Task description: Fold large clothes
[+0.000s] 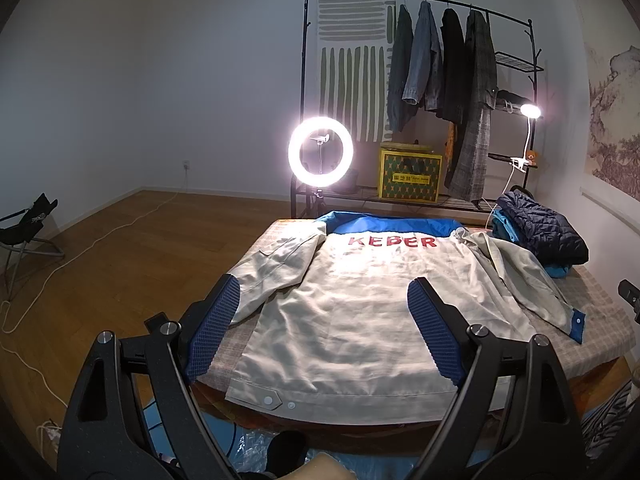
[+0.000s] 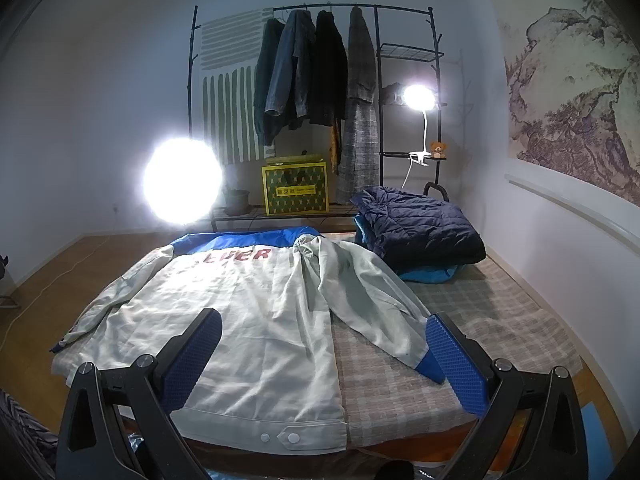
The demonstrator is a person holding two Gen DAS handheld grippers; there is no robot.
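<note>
The left gripper (image 1: 324, 320) hangs above the near edge of the table with its blue-padded fingers (image 1: 434, 332) spread wide and nothing between them; the right gripper (image 2: 324, 356) is likewise wide apart and holds nothing, its right finger just beside the blue cuff (image 2: 428, 364) of a sleeve, though whether they touch cannot be told. Under both lies the jacket (image 1: 360, 300), pale grey, spread back-up on the checked table cover (image 2: 400, 384); its hem with two snap buttons (image 2: 280, 437) lies along the near edge; red letters (image 1: 392, 241) run across the upper back below a blue collar band (image 1: 384, 225) at the far end. The right sleeve (image 2: 360, 300) is folded in at a slant, partly over the body; the left sleeve (image 1: 276, 268) lies out toward the table's left edge. Farther back on the right sits a folded dark quilted coat (image 2: 420, 228) on top of a blue garment (image 2: 428, 276). Beyond the table stand a lit ring light (image 1: 321, 152), a yellow box (image 1: 410, 176), a clip lamp (image 1: 530, 111), and a clothes rack (image 1: 440, 64) with dark coats hanging.
</note>
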